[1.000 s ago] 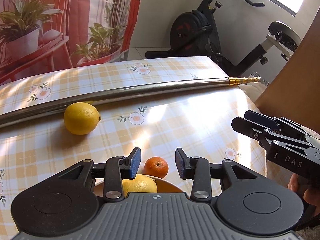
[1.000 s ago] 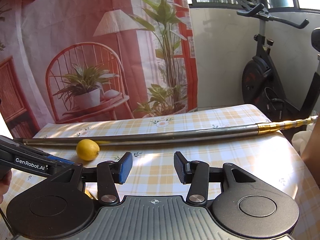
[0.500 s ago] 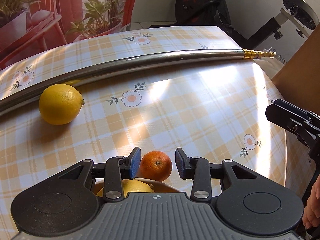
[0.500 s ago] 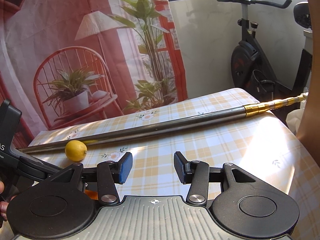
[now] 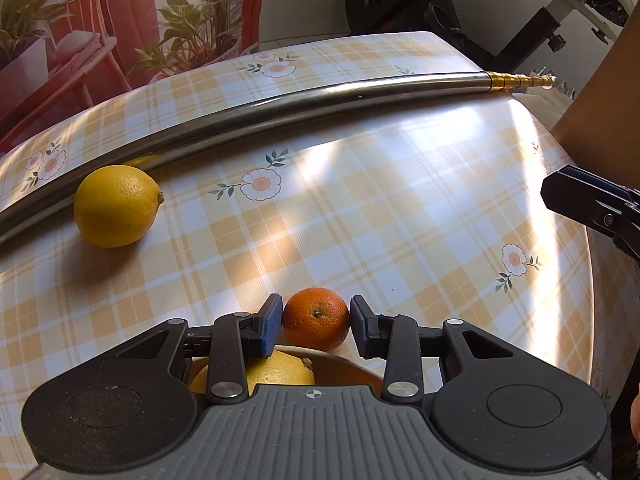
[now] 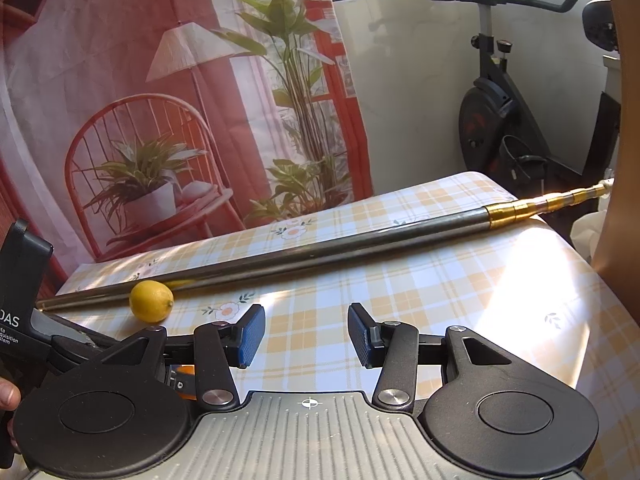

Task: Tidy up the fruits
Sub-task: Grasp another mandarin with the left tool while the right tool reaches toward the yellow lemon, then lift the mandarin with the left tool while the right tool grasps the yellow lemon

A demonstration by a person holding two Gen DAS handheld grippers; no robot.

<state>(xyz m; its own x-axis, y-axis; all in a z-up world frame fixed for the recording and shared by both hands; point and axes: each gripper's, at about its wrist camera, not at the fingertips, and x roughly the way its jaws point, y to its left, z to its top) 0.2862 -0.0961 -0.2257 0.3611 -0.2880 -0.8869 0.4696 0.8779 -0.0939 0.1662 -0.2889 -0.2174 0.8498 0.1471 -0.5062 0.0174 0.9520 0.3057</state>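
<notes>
Two lemons: one (image 5: 116,205) on surface (image 5: 400,208) beside one metal pole (image 5: 280,108), one (image 5: 260,374) in bowl (image 5: 352,368). One orange (image 5: 316,318) between left gripper (image 5: 316,326) pads, contact unclear. Right gripper (image 6: 306,334) wide, empty.

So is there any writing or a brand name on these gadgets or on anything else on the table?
"DAS": white letters on the black body of the left gripper, seen at the left edge of the right wrist view; the word is cut off by the picture's edge, so more letters may come before it.
Two smaller white lines beneath it, also cut off, are too small to read with certainty.
Nothing readable on the lemon, orange, metal pole or tablecloth.
</notes>
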